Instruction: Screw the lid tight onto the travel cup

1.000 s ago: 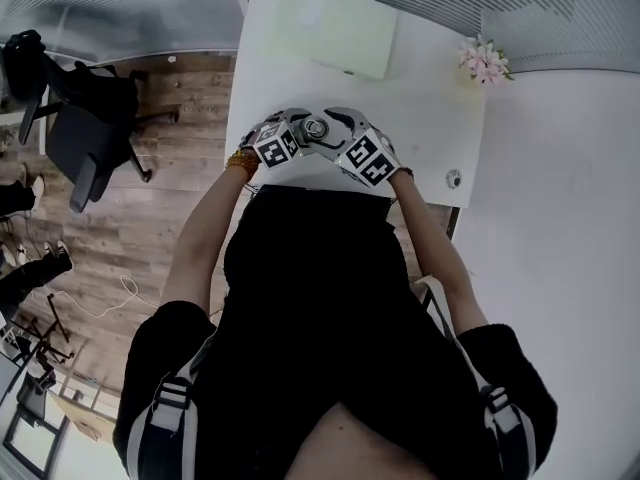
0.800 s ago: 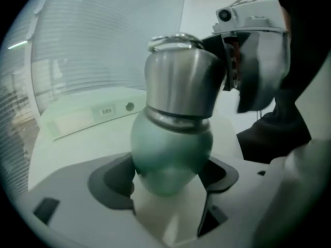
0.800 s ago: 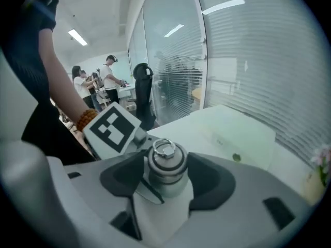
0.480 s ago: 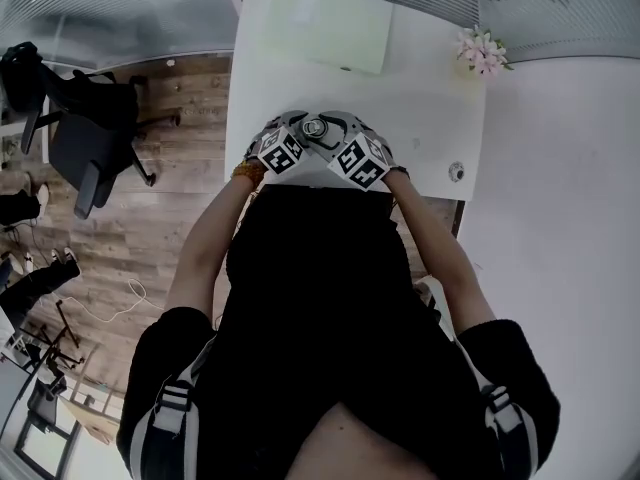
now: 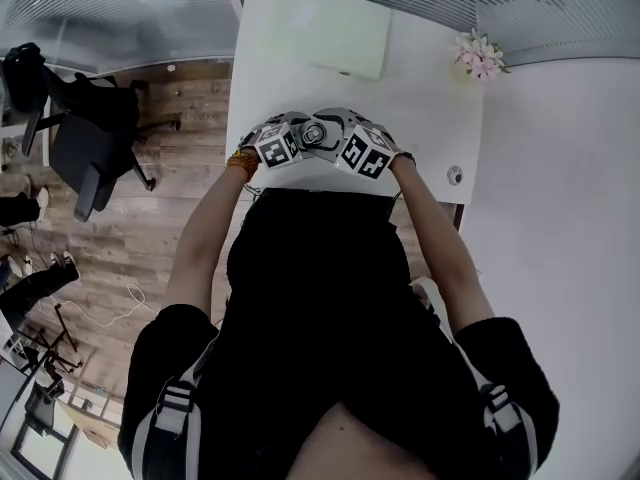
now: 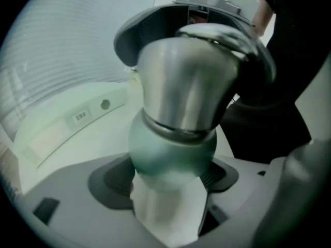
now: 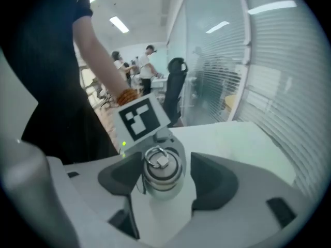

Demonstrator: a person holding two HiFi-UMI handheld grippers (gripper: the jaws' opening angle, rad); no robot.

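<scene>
The steel travel cup [image 6: 181, 92] has a rounded green lower part and fills the left gripper view. My left gripper [image 6: 168, 177] is shut on its body, with both dark pads [image 6: 111, 179] against it. The lid [image 7: 161, 164], topped by a metal ring, sits on the cup between the jaws of my right gripper [image 7: 165, 179]. Those jaws are opening, and a gap shows beside the right pad [image 7: 213, 182]. In the head view the cup [image 5: 315, 132] is held between the left gripper [image 5: 297, 140] and right gripper [image 5: 336, 140] over the table's near edge.
The white table [image 5: 430, 108] carries a pale green mat [image 5: 330, 28] at the back, pink flowers [image 5: 482, 56] at the back right and a small round fitting [image 5: 455, 176]. An office chair [image 5: 85, 138] stands on the wooden floor to the left.
The right gripper's marker cube has turned and shifted a little around the lid. The left gripper keeps its hold on the cup at the same spot.
</scene>
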